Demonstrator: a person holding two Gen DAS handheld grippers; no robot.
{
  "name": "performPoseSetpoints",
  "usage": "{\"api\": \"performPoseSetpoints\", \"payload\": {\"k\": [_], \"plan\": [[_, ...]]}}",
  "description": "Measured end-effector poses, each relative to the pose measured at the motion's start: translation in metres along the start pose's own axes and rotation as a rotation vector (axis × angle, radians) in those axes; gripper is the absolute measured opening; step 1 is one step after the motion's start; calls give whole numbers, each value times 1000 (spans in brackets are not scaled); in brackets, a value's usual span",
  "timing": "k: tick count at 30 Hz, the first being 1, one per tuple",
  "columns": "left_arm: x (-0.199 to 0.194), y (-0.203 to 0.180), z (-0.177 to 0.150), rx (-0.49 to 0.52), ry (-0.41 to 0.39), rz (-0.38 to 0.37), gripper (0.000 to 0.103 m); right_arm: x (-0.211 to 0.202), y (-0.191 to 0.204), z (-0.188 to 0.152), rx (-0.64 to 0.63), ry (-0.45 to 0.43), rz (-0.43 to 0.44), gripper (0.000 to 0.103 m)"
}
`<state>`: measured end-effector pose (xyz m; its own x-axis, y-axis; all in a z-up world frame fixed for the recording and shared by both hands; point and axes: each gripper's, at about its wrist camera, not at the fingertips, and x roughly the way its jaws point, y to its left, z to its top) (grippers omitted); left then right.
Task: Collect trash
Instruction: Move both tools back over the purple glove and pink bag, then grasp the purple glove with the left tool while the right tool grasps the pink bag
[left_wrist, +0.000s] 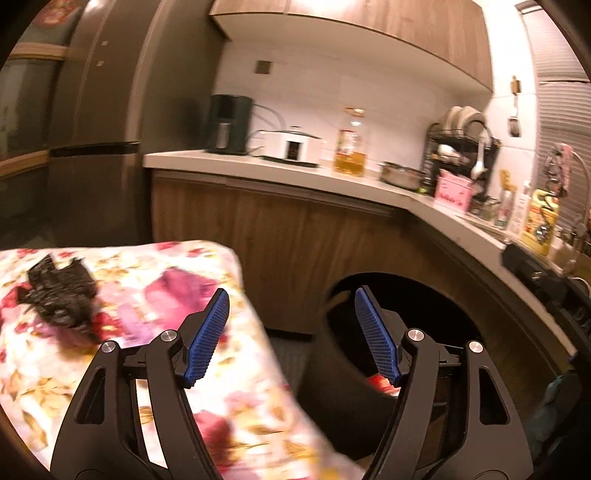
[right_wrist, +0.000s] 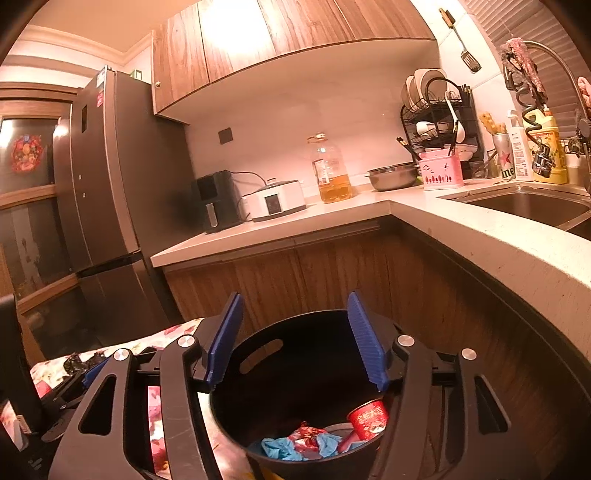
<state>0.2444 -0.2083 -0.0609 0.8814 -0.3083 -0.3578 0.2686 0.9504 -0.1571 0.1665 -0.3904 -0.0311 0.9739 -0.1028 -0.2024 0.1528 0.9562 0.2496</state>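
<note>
Both claws are wide open right now with nothing between the blue pads. The left claw (left_wrist: 291, 332) hangs over the edge of the bench (left_wrist: 122, 266) with the flowery cloth, and a crumpled black plastic bag (left_wrist: 61, 293) is lying on that cloth, off to the left of the claw and well clear of its fingers. The right claw (right_wrist: 295, 339) sits right above the black bin (right_wrist: 295, 332), which stands on the floor just beside the flowery bench and in front of the wooden cabinets (right_wrist: 332, 266). Down in the bin you can see a red can (right_wrist: 367, 419), a red wrapper (right_wrist: 308, 435) and some blue crumpled stuff (right_wrist: 277, 448) at the bottom, all touching or nearly so. From the left wrist view the bin (left_wrist: 332, 369) shows up dark under the right pad, with a bit of red peeking out near the pad. The left view is pretty blurry.
</note>
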Motion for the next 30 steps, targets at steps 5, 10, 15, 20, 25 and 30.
{"api": "performPoseSetpoints", "payload": {"k": [5, 10, 15, 20, 25, 30], "plan": [[0, 37, -12, -18, 19, 110, 69, -1, 18, -9, -16, 9, 35, 60], [4, 70, -24, -51, 50, 187, 69, 0, 42, -20, -48, 20, 76, 60], [12, 91, -31, -49, 73, 230, 69, 5, 65, -28, -76, 43, 122, 60], [27, 101, -32, -51, 106, 242, 69, 13, 85, -33, -101, 49, 144, 60], [44, 112, -31, -64, 144, 242, 69, 23, 98, -37, -112, 61, 156, 60], [58, 123, -30, -66, 177, 244, 62, 35, 108, -41, -118, 76, 163, 60]]}}
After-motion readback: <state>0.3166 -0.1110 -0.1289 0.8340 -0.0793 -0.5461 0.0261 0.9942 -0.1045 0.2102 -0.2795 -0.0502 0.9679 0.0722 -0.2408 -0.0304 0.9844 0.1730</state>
